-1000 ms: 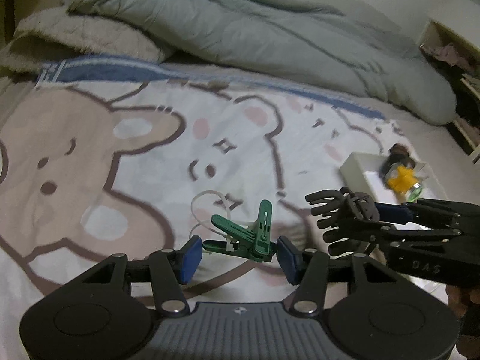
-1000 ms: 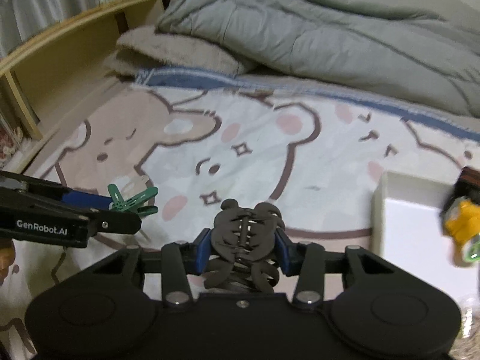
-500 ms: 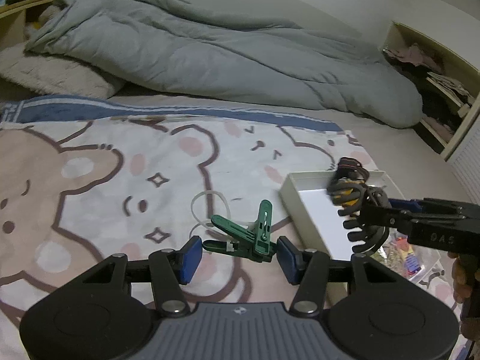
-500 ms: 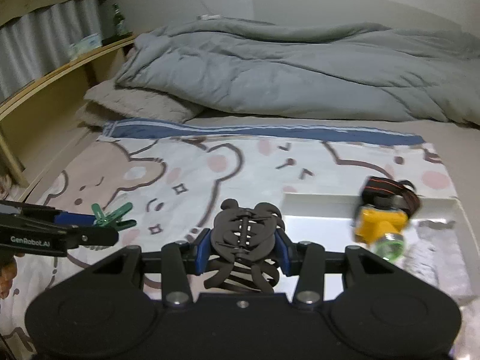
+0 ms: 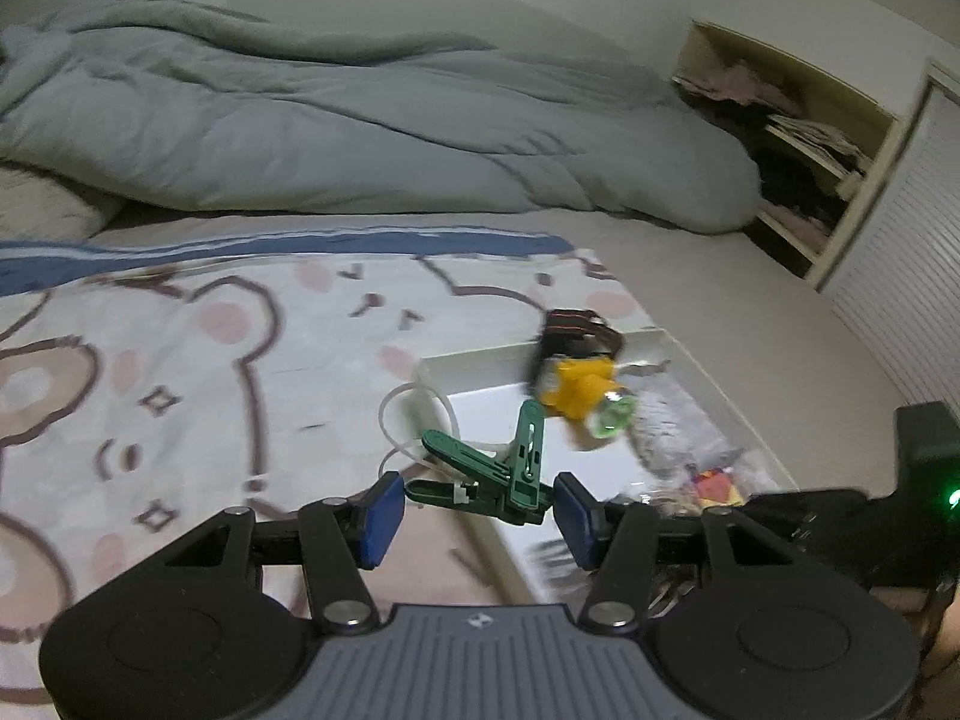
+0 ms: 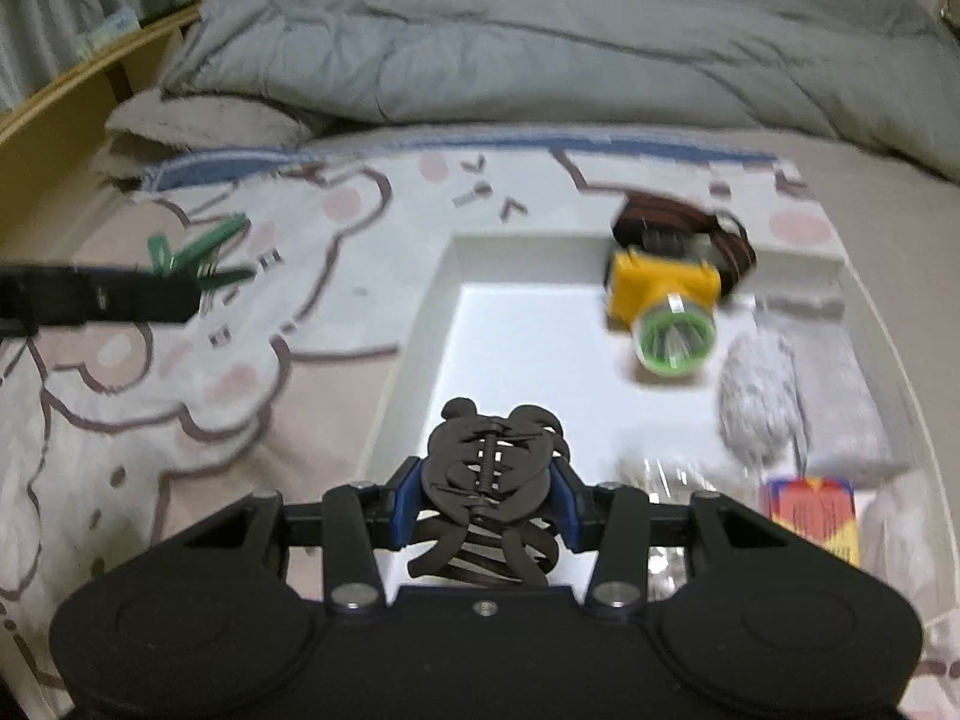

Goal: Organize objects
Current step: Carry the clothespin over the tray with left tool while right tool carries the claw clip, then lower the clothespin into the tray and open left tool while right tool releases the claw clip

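Both pairs of fingers are closed on something as I watch from my end: my right gripper (image 6: 487, 501) squeezes a dark brown hair claw (image 6: 489, 480) between its blue pads (image 6: 407, 504), and my left gripper (image 5: 474, 507) has its pads (image 5: 378, 510) set wider apart, pinching a bunch of green clothes pegs (image 5: 498, 474) with a white loop (image 5: 414, 420) hanging off them

I take the white tray (image 6: 528, 354) on the bear-print blanket (image 6: 258, 324) as my landmark. The hair claw hangs over the near left part of the tray, just inside its left wall. The pegs are held over the tray's left edge in the left wrist view; from the right wrist view they (image 6: 198, 252) sit well to the left of the tray, above the blanket, at the tip of the left gripper (image 6: 186, 294)

Inside the tray, at its far side, lies a yellow headlamp (image 6: 663, 300) with a green-rimmed lens and a dark strap (image 6: 684, 228) that rests on the far wall. To the right of the headlamp sits a grey fluffy bundle (image 6: 762, 402), and at the near right corner a red, yellow and blue packet (image 6: 810, 516). Clear plastic bits (image 6: 654, 480) lie just to the right of the claw. Beyond the tray a grey duvet (image 6: 540, 42) is heaped across the bed
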Demonstrator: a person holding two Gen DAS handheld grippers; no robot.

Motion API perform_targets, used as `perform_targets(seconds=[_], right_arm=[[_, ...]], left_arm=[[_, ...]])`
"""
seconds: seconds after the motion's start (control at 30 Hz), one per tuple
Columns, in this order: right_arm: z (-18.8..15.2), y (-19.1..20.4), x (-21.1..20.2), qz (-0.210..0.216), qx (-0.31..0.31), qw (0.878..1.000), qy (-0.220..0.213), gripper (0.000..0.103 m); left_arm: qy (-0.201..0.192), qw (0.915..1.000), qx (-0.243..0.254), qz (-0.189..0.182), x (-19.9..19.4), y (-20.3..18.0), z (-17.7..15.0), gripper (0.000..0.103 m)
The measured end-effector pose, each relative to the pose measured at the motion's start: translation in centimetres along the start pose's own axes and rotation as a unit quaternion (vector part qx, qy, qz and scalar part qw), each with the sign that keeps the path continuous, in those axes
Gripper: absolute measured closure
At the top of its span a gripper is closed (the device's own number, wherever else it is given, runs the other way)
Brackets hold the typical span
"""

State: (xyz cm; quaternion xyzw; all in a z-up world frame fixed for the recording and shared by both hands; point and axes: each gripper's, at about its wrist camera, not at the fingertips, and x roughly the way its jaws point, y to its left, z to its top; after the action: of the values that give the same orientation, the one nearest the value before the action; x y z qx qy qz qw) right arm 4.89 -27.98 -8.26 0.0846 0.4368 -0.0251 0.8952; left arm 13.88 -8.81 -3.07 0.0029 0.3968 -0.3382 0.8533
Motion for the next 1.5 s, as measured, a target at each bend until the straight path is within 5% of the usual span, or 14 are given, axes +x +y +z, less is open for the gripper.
perform_targets(seconds=[0.43,0.53,0.73,0.77,0.8,0.87,1.5], right_arm=[[-1.6,-1.7,1.7,-0.001,0.021,0.999,0.03,0.056],[-1.2,-2.0,1.2,0.001,0.026,0.999,0.024,0.044],[-0.1,-3.1,-0.2,0.014,0.033,0.999,0.014,0.042],[0.0,-3.3,-0.4,0.014,0.035,0.999,0.012,0.042],[0.1,-3.6,-0.5,0.014,0.036,0.999,0.011,0.042],[0.3,-4.1,-0.5,0.015,0.042,0.999,0.011,0.042],[0.5,-5.0,-2.1,0.002,0.054,0.999,0.002,0.042]], left_arm=[[0.054,0.9974,0.022,-0.042,9.0,-5.7,2.6,0.048],[0.075,0.996,0.014,-0.048,11.0,-6.2,2.9,0.048],[0.106,0.9933,-0.006,-0.045,14.0,-6.4,2.7,0.047],[0.108,0.9928,-0.011,-0.049,14.3,-6.4,2.7,0.044],[0.113,0.992,-0.019,-0.053,14.7,-6.4,2.7,0.028],[0.114,0.9921,-0.026,-0.045,14.8,-6.4,2.7,0.017],[0.095,0.9954,0.0,-0.013,11.6,-6.9,2.7,0.017]])
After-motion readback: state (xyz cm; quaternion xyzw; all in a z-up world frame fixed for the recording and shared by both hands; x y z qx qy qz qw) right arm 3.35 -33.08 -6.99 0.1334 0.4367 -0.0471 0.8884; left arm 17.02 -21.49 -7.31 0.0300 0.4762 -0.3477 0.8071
